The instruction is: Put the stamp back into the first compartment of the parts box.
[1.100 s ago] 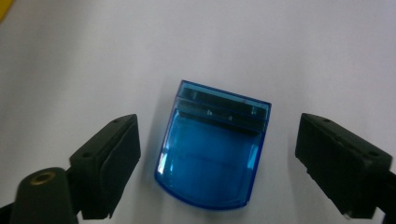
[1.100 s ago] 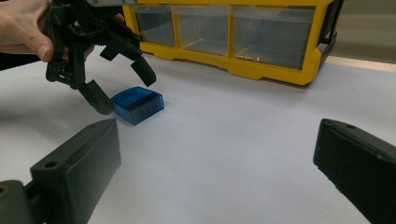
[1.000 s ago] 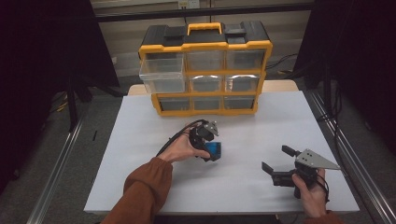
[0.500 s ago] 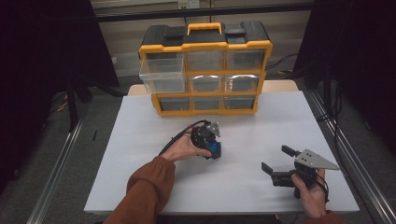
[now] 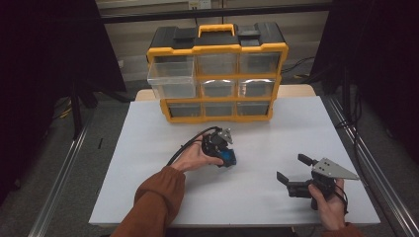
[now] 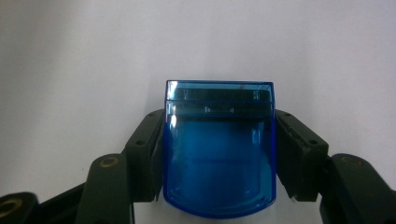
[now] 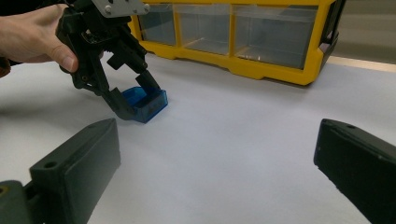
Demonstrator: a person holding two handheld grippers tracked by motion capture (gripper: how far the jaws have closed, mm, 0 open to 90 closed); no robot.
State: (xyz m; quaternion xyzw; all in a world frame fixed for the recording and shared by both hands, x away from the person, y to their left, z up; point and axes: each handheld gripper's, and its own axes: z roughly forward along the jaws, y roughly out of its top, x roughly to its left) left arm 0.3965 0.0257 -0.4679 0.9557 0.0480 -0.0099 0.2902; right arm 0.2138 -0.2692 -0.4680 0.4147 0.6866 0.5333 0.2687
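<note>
Left hand-held gripper (image 5: 227,157) closed on a small blue translucent box (image 6: 219,149), one black jaw pressed against each side of it, seen plainly in the left gripper view; tilted down toward the white worktop (image 5: 276,128) near its middle, with the box (image 5: 228,158) low at the surface, touching or just above it, hard to tell which. In the right gripper view, same box (image 7: 145,103) clamped between the far gripper's (image 7: 135,100) jaws, left hand (image 7: 32,35) wrapped round the gripper body, rust-coloured sleeve (image 5: 153,202) behind in the high view. Right hand-held gripper (image 5: 291,174) well apart, near the worktop's front right edge, jaws spread wide and holding nothing, right hand (image 5: 328,207) gripping its handle, grey three-cornered plate (image 5: 333,169) on top. Farther back, a yellow and black drawer organiser (image 5: 217,74) standing at the far edge of the worktop, its top left clear drawer (image 5: 170,81) pulled out, the other drawers pushed in
</note>
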